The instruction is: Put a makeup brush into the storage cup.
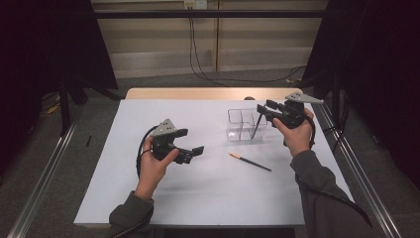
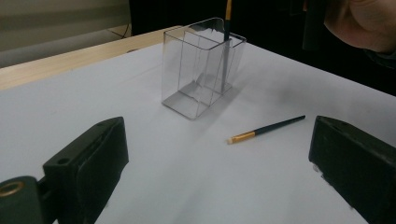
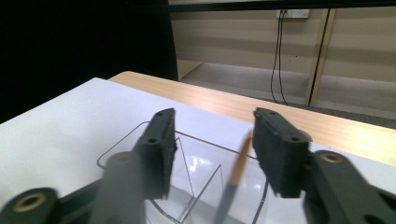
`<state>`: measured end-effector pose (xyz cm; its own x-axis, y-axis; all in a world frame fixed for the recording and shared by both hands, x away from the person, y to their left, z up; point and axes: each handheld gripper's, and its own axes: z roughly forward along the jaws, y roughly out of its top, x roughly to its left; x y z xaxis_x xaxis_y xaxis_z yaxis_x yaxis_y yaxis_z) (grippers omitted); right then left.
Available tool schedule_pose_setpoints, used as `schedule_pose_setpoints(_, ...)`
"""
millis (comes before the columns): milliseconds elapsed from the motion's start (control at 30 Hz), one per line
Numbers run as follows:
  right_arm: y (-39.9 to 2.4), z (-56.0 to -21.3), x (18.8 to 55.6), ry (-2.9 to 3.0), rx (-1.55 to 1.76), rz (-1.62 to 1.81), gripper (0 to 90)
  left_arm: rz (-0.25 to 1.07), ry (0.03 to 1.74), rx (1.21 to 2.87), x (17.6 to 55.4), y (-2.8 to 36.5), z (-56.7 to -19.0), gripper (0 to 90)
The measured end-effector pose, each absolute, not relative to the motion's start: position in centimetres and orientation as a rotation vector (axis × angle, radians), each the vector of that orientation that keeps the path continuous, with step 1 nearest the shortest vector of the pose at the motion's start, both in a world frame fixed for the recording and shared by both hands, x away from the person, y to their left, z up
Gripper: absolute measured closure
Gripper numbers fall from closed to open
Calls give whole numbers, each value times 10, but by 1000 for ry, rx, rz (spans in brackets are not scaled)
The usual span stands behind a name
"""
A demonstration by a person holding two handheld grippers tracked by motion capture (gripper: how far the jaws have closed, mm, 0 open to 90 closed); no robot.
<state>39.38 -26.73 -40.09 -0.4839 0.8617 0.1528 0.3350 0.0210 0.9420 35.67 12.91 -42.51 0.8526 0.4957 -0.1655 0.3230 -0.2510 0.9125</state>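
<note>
Nearest, the left claw point(image 1: 190, 141) gapes with nothing in it. The loose dark, gold-ferruled paintbrush point(image 1: 249, 162) lies just before the clear divided plastic box point(image 1: 241, 125). Above the box, the right claw point(image 1: 264, 107) stands apart around a second dark brush point(image 1: 256, 126) leaning inside.

clear box point(image 1: 240, 125): colourless, see-through
brush on the table point(image 1: 250, 162): dark handle, gold ferrule, pale tip
table sheet point(image 1: 148, 193): white
table edge point(image 1: 198, 93): light wood
grippers: black
</note>
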Motion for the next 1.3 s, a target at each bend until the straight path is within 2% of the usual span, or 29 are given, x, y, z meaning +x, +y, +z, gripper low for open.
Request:
schedule_pose_setpoints(133, -269, -400, 394, 1818, 1214, 1454, 341, 186, 615, 1860, 357, 129, -425, 45)
schedule_pose_setpoints(233, -271, -400, 394, 1811, 1214, 1440, 312, 187, 617, 1863, 357, 129, -425, 45)
schedule_pose_setpoints(1300, -268, -397, 384, 1859, 1131, 1468, 190, 183, 617, 1851, 357, 130, -424, 45)
